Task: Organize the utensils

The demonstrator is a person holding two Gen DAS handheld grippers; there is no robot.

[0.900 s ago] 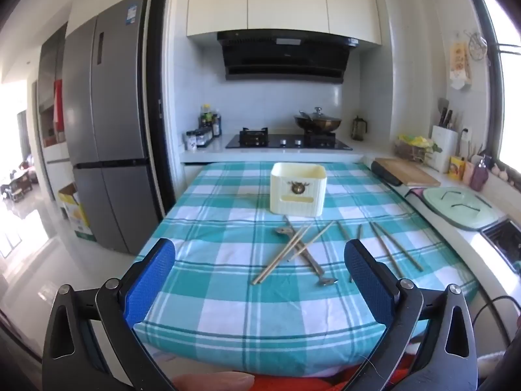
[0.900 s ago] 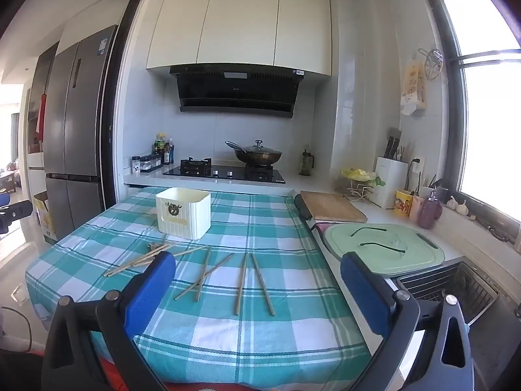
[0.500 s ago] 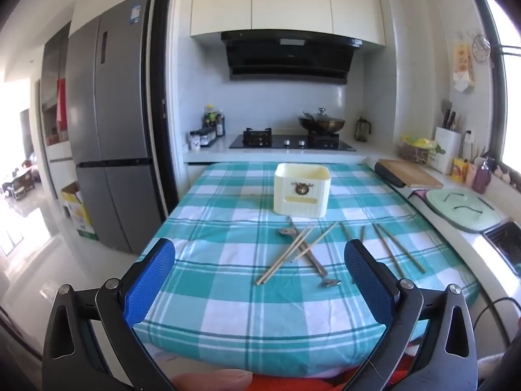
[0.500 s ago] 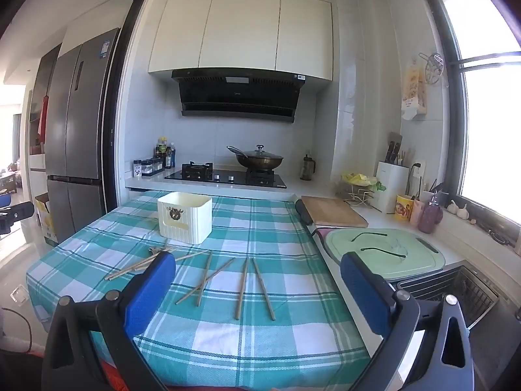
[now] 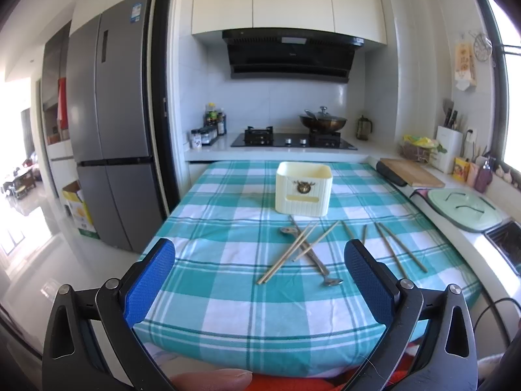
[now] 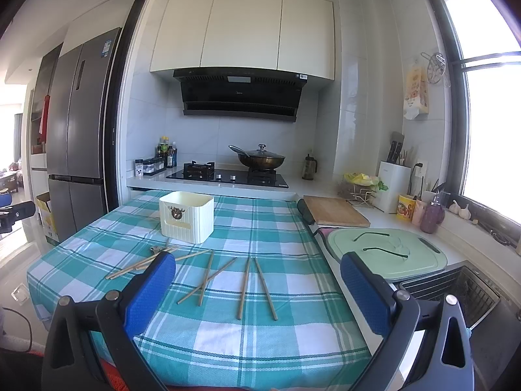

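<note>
1. Covering the table (image 5: 228,299) is a teal and white checked cloth, and all the utensils lie loose on it.
2. The cream utensil holder (image 5: 303,189) stands upright near the far middle of the table, with its small badge facing the cameras.
3. Just in front of the holder, a few wooden chopsticks (image 5: 288,252) lie crossed over two metal spoons (image 5: 312,255); the bowl of one spoon points toward the holder, the other toward the near edge.
4. More chopsticks lie to the right of this pile: a crossed pair (image 6: 206,277), then two (image 6: 257,288) that form a narrow V, touching at the far ends.
5. The left gripper (image 5: 259,254) has its blue pads wide apart and holds nothing; it hangs over the near edge of the table, with the pile seen between its fingers.
6. The right gripper (image 6: 257,272) is also spread wide and empty, and the loose chopsticks appear between its fingers.
7. A fingertip (image 5: 211,379) shows at the bottom edge of the left wrist view.
8. A wok (image 6: 260,159) sits on the stove behind the table.
</note>
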